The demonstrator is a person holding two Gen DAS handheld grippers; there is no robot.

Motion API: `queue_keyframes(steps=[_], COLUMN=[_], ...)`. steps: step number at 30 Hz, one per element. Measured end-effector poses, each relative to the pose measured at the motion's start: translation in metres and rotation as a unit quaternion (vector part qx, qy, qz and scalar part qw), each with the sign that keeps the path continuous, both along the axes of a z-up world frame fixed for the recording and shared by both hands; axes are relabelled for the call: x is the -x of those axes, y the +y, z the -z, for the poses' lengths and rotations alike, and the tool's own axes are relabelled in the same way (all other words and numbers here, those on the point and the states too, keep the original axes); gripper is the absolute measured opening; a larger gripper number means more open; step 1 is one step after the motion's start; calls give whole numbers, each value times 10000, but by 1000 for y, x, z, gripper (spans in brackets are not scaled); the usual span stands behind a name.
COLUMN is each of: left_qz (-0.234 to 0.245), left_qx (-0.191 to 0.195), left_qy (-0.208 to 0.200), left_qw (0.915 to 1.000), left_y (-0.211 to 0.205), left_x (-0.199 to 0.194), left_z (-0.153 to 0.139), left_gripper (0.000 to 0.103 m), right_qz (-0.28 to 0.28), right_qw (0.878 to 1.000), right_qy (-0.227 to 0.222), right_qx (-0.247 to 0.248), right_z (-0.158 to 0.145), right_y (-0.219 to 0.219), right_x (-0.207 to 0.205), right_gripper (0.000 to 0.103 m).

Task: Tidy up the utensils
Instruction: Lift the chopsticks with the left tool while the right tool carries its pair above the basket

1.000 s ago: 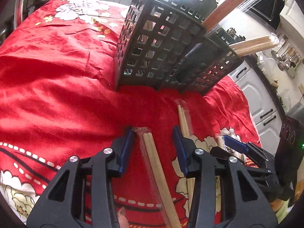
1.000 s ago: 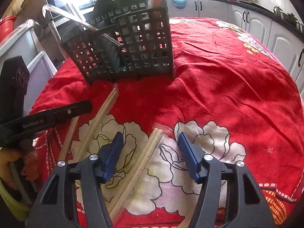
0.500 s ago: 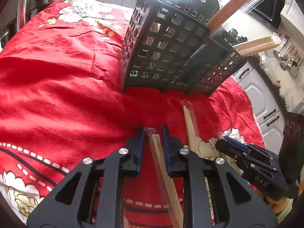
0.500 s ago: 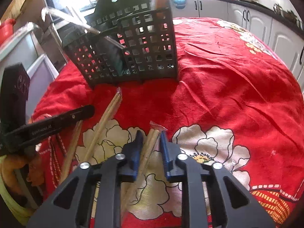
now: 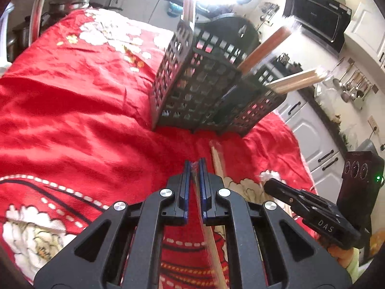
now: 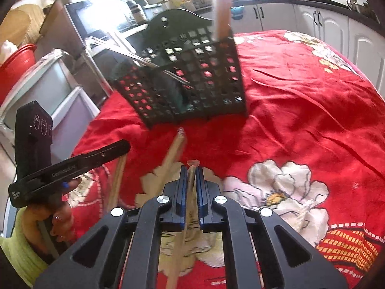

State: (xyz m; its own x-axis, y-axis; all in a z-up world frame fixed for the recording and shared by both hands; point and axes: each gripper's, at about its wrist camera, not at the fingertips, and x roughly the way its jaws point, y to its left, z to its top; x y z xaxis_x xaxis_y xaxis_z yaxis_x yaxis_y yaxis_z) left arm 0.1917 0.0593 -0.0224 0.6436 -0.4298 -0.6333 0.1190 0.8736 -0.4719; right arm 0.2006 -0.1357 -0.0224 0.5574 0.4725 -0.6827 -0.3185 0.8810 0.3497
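Left gripper (image 5: 195, 168): clamping one wrapped chopstick pair (image 5: 211, 243), lifting it basket-ward.
Right gripper (image 6: 191, 172): pinching another wrapped pair (image 6: 179, 248) (same aim).
Utensil basket (image 5: 204, 89): standing mid-table on the red tablecloth (image 5: 72, 120), already holding wrapped pairs.

place: home kitchen — white cabinets (image 6: 332, 21) | range hood (image 5: 317, 12) | hanging ladles (image 5: 349, 84)
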Motion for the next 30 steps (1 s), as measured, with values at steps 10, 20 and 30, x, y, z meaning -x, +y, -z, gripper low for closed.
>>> queue_keyframes(steps=[10, 20, 30], left_qz=[-100, -198, -86], left_qx=[167, 135, 101], left_qy=[-513, -992, -1516], left_qw=[9985, 9948, 9884], left_y=[17, 28, 31], left_x=[20, 32, 36], left_z=[-39, -75, -123], left_gripper=[3, 3, 3], right_qz=[-230, -325, -250], right_qw=[9985, 9928, 9851], right_qy=[-464, -1106, -1647], right_qx=[-199, -328, -426], right_z=[-39, -86, -118], right_y=[17, 22, 16], right_x=[15, 25, 33], right_gripper=[6, 6, 6])
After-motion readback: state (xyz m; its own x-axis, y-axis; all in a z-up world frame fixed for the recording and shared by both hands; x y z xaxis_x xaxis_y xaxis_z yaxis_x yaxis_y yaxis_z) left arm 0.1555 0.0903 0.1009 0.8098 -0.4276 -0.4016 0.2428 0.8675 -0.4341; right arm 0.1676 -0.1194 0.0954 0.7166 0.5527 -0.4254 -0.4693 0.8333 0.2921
